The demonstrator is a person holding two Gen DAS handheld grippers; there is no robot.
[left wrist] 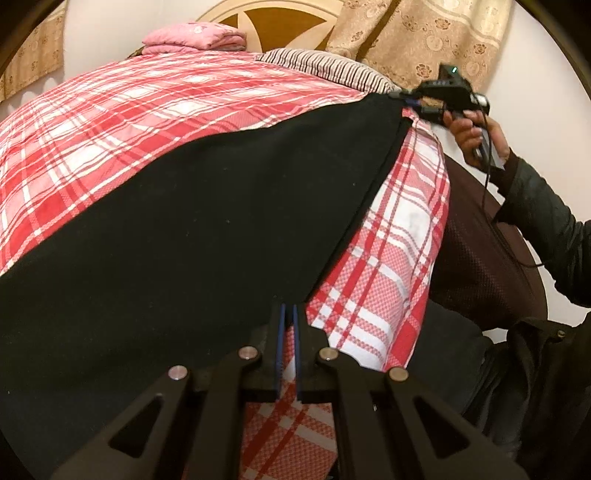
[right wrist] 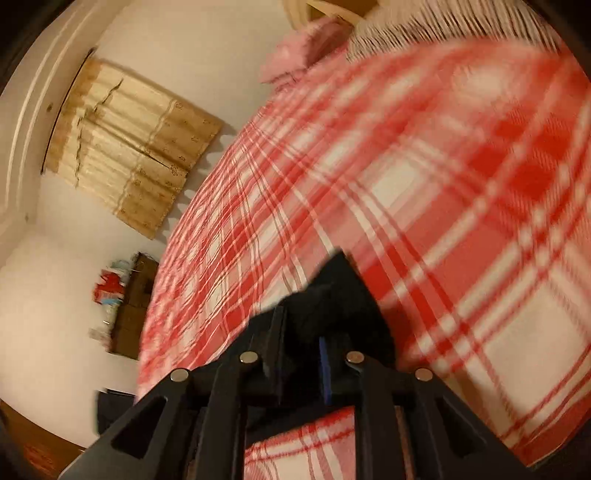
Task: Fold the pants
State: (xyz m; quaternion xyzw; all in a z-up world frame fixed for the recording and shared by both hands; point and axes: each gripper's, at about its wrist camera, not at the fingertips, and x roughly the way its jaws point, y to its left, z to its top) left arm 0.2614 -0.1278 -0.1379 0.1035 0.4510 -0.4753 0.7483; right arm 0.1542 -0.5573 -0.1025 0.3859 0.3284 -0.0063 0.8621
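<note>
Black pants (left wrist: pixel 207 221) are stretched across a bed with a red and white plaid sheet (left wrist: pixel 110 122). My left gripper (left wrist: pixel 289 306) is shut on one corner of the pants' near edge. My right gripper (left wrist: pixel 408 101) shows far right in the left wrist view, held by a hand, and grips the far corner of the same edge. In the right wrist view my right gripper (right wrist: pixel 303 325) is shut on a bunched black fold of the pants (right wrist: pixel 332 291) above the plaid sheet (right wrist: pixel 406 184). That view is motion-blurred.
A folded pink blanket (left wrist: pixel 195 35) and a striped pillow (left wrist: pixel 325 70) lie at the head of the bed. Beige curtains (left wrist: pixel 417 40) hang behind. The person's dark-sleeved arm (left wrist: pixel 546 221) is at the right. A dark cabinet (right wrist: pixel 135 295) stands by the far wall.
</note>
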